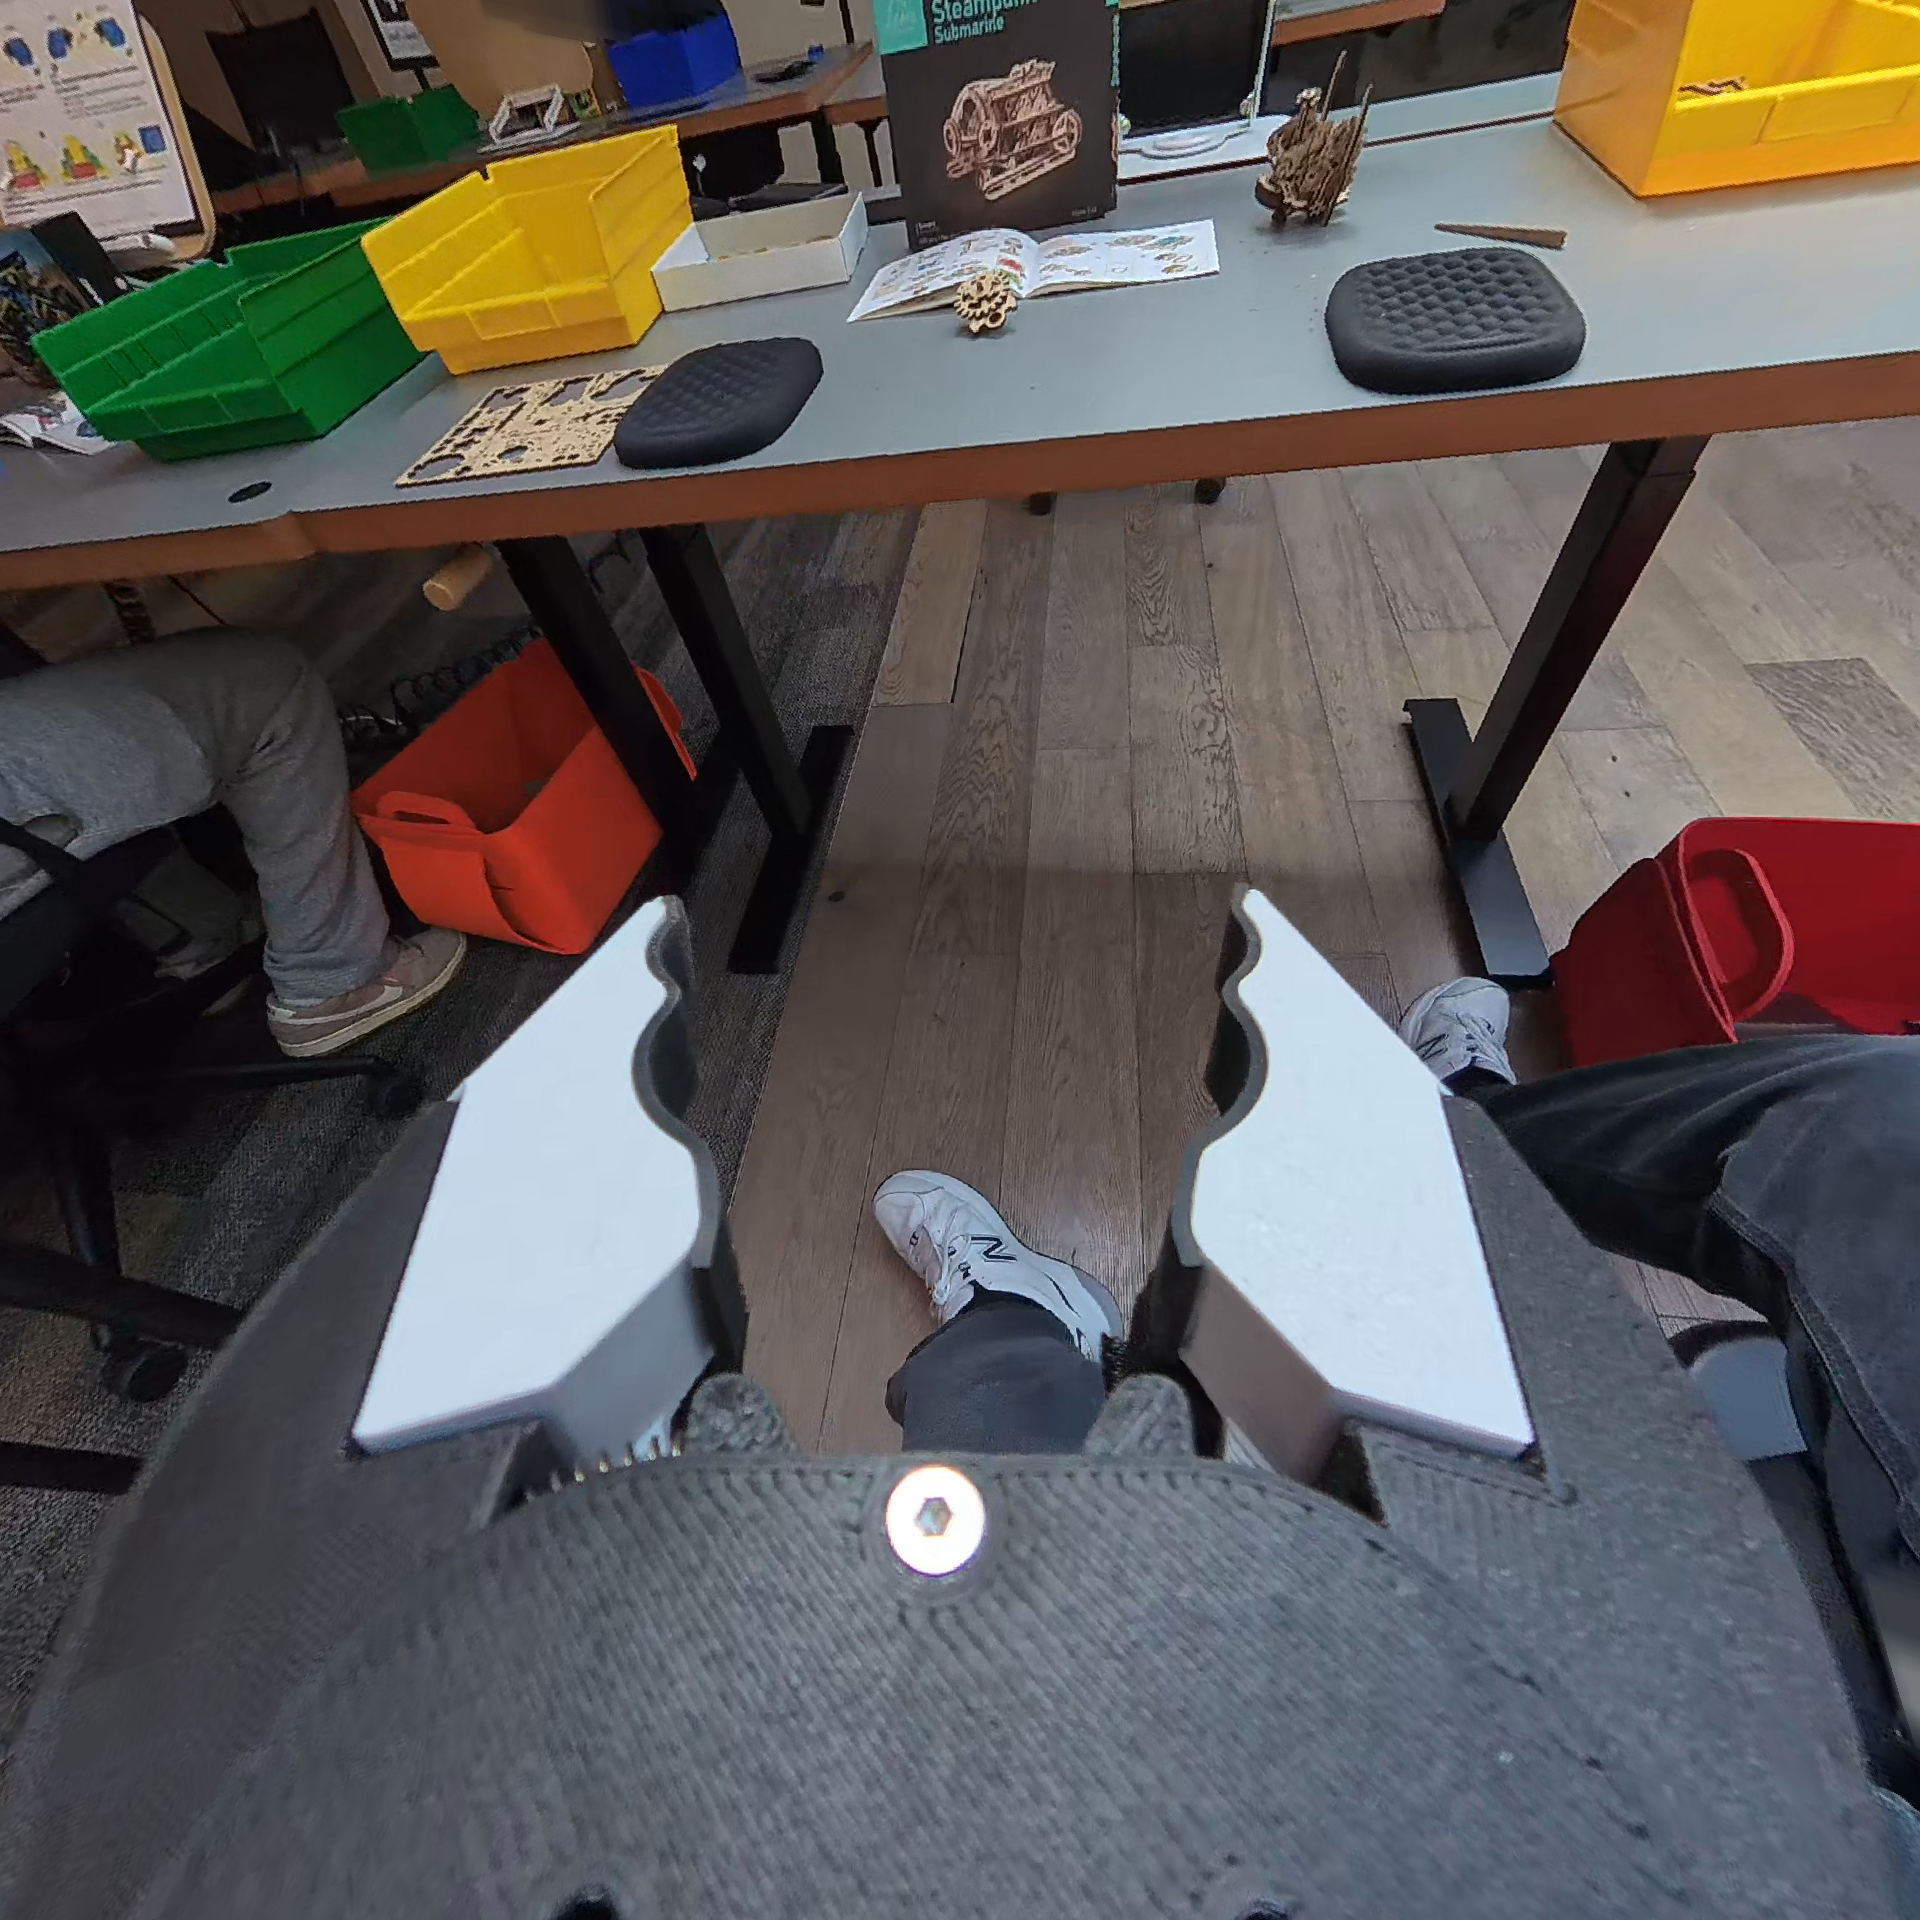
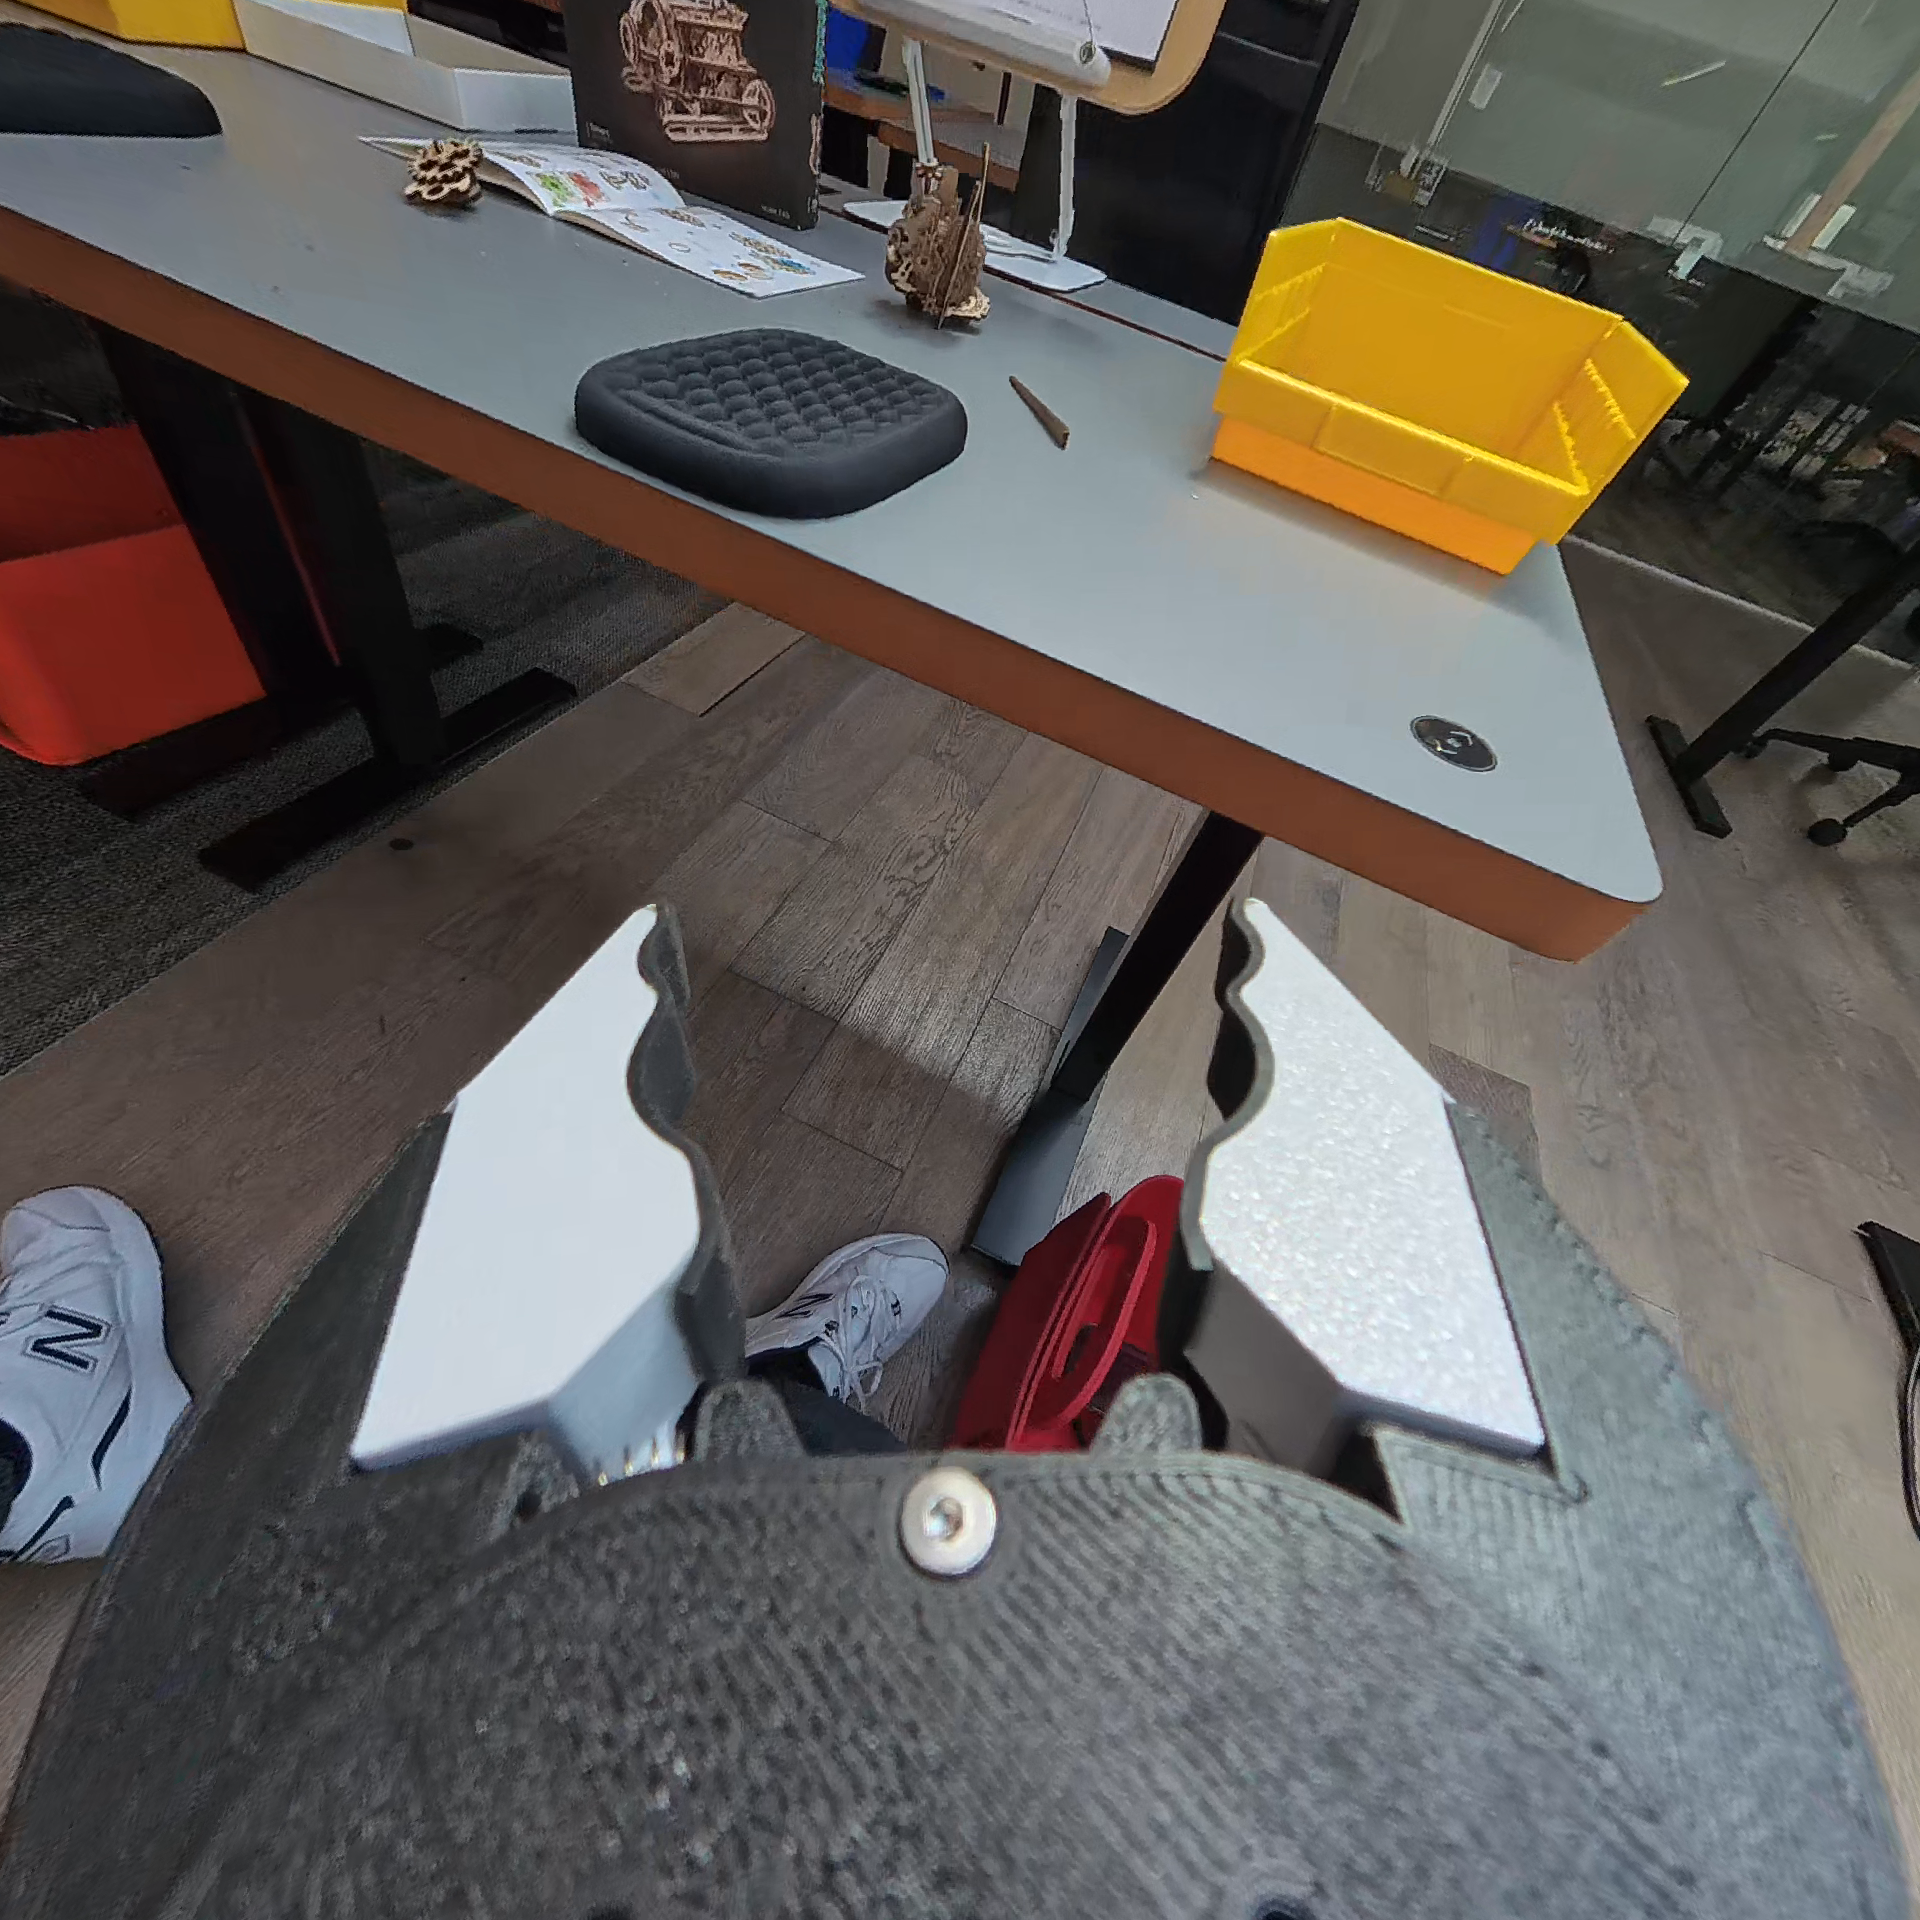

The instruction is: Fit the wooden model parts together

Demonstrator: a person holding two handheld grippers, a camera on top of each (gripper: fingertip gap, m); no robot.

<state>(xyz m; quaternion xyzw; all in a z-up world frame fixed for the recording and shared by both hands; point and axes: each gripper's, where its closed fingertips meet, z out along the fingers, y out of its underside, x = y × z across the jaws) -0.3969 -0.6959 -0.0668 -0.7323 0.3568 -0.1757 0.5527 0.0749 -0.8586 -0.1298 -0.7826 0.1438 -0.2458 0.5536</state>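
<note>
A half-built wooden model (image 1: 1307,156) stands upright at the back of the grey table (image 1: 1091,374); it also shows in the right wrist view (image 2: 935,255). A small wooden gear piece (image 1: 984,299) lies on an open instruction booklet (image 1: 1081,260), also seen in the right wrist view (image 2: 445,171). A punched-out wooden parts sheet (image 1: 530,426) lies at the table's left front. A thin wooden stick (image 1: 1501,235) lies near the right pad, and shows in the right view (image 2: 1039,411). My left gripper (image 1: 956,925) and right gripper (image 2: 951,925) are open and empty, held below table height over the floor.
Two black padded rests (image 1: 1455,320) (image 1: 717,400) lie on the table. Yellow bins (image 1: 540,249) (image 2: 1434,384), a green bin (image 1: 229,332) and the model's box (image 1: 1003,104) stand at the back. Red baskets (image 1: 520,800) (image 1: 1756,935), table legs (image 1: 1558,623), and a person's legs and shoes (image 1: 987,1257) are below.
</note>
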